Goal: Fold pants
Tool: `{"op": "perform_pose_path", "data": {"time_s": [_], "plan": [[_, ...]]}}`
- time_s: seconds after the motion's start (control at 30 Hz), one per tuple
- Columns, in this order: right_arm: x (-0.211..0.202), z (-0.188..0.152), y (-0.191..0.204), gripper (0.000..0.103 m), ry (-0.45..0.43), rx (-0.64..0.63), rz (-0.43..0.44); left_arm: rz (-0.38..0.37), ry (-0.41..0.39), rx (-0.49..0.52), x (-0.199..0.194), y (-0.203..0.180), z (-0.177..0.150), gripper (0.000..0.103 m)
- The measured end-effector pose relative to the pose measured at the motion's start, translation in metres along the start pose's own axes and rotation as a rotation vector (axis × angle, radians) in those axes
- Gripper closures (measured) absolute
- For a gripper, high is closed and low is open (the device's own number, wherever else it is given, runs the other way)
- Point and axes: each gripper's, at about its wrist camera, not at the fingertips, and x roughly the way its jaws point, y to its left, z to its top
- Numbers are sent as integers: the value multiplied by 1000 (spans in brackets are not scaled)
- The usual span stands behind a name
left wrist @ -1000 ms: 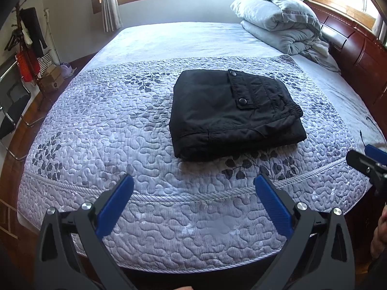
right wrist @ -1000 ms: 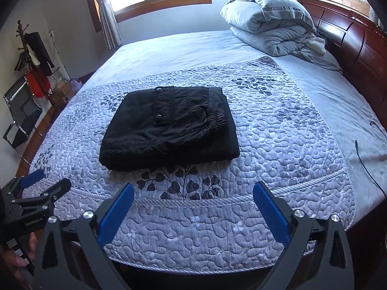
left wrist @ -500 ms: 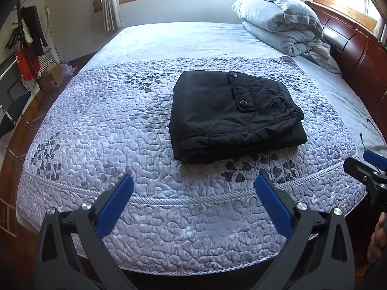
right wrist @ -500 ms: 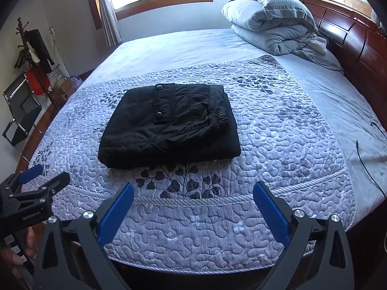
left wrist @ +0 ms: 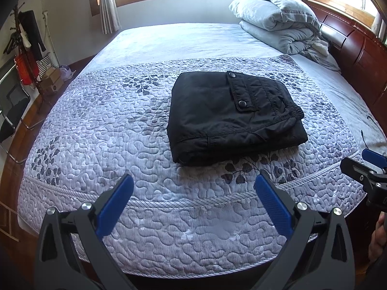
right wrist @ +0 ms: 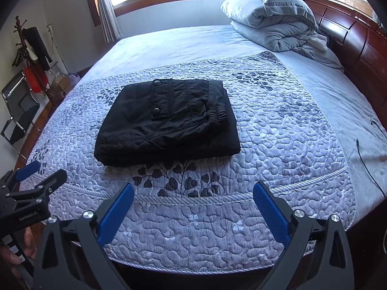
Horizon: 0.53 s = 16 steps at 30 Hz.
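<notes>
Both claws, our left claw (left wrist: 193, 193) and right claw (right wrist: 193, 193), hover level and released at the bed's (left wrist: 193, 229) near edge; ahead of and between them, untouched, lie the folded black pants (left wrist: 232, 116).

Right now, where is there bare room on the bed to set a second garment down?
Bare quilt lies left of the folded pants, and the plain sheet behind them. The headboard corner is crowded by the duvet.
</notes>
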Motion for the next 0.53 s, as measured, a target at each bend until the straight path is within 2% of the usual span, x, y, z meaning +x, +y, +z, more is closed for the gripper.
{"op": "perform_pose_path", "data": {"time_s": [0.53], "plan": [[3,1,-5,4,4,9,6,-13,14,-2,2,0,3,3]]}}
